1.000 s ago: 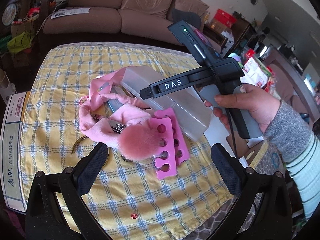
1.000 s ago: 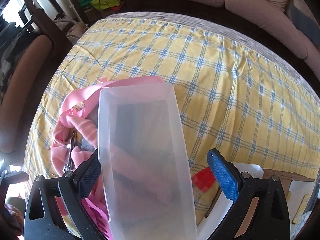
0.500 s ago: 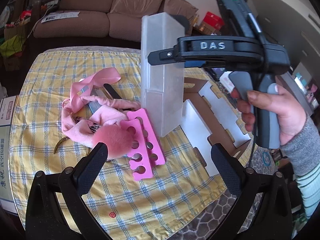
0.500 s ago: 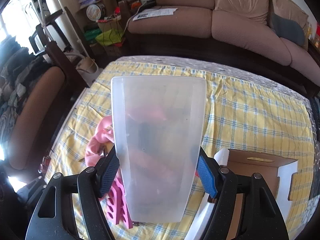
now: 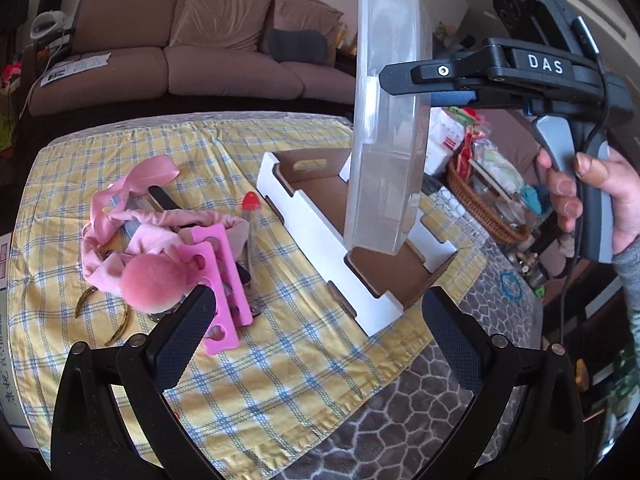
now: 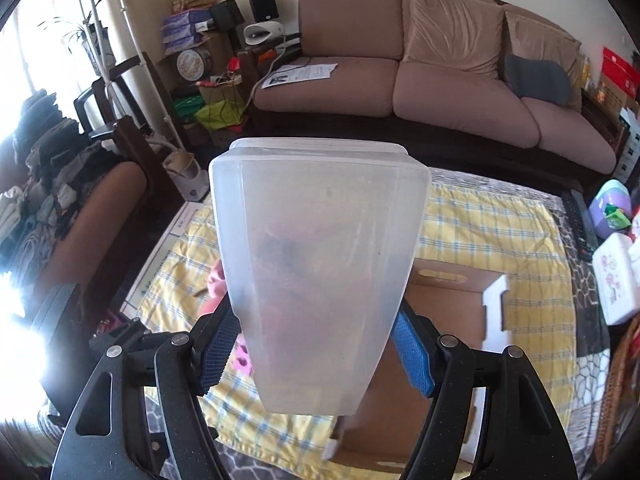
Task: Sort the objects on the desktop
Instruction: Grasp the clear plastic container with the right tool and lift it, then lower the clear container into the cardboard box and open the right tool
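My right gripper (image 6: pixel 316 354) is shut on a translucent plastic box (image 6: pixel 316 272) and holds it upright in the air; in the left wrist view the box (image 5: pixel 388 132) hangs above a white cardboard tray (image 5: pixel 320 232) on the yellow checked tablecloth (image 5: pixel 280 360). My left gripper (image 5: pixel 316 336) is open and empty near the table's front edge. Left of the tray lies a pile: pink cloth (image 5: pixel 120 216), pink toe separators (image 5: pixel 224 280), a pink pompom (image 5: pixel 154 280), a red-tipped tool (image 5: pixel 251 216) and dark nail files.
A brown sofa (image 5: pixel 180 60) stands behind the table. A wicker basket (image 5: pixel 484 208) with clutter sits on the floor to the right. A chair (image 6: pixel 80 216) with clothes stands on the left. The floor by the table has a patterned rug (image 5: pixel 400 420).
My right gripper closed on the plastic box, lifted it off the pile and tipped it upright over the cardboard tray. The red-tipped tool and the tray are now uncovered.
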Available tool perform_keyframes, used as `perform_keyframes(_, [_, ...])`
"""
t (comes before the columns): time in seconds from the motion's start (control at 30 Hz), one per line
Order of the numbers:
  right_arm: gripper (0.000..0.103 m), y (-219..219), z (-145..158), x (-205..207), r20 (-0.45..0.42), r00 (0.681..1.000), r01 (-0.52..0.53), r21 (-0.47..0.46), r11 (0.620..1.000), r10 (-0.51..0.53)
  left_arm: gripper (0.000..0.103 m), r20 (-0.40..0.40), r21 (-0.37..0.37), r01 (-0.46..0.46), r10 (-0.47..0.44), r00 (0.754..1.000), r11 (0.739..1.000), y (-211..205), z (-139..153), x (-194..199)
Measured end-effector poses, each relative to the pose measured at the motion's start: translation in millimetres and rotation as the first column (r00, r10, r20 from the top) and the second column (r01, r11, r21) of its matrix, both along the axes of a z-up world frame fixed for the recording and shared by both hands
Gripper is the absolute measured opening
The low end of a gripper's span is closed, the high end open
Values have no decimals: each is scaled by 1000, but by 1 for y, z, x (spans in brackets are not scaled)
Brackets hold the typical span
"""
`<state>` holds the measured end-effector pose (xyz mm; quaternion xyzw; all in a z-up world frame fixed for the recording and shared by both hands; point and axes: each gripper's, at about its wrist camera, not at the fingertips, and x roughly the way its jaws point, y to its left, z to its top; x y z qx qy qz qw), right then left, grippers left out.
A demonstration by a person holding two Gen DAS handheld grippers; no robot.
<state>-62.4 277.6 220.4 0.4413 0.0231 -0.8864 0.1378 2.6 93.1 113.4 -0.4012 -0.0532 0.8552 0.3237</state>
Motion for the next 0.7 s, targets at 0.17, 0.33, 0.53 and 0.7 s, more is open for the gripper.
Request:
perform_keyframes(0.17, [73, 36, -12, 5, 43, 996, 75, 52, 996, -77, 103, -12, -14, 31, -31, 999, 999, 16, 2, 8])
perform_keyframes(0.33, [73, 58, -44, -7, 128, 982, 128, 73, 989, -137, 103, -6, 16, 44, -43, 999, 999, 28, 5, 10])
perform_keyframes(0.53, [73, 79, -68, -12, 182, 969, 170, 3, 985, -168, 103, -51, -62, 64, -67, 996, 996, 74, 2, -9])
perform_keyframes(0.7, [73, 85, -61, -1, 175, 977, 140, -99, 985, -121, 99, -52, -72, 122, -126, 991, 990, 117, 0, -35])
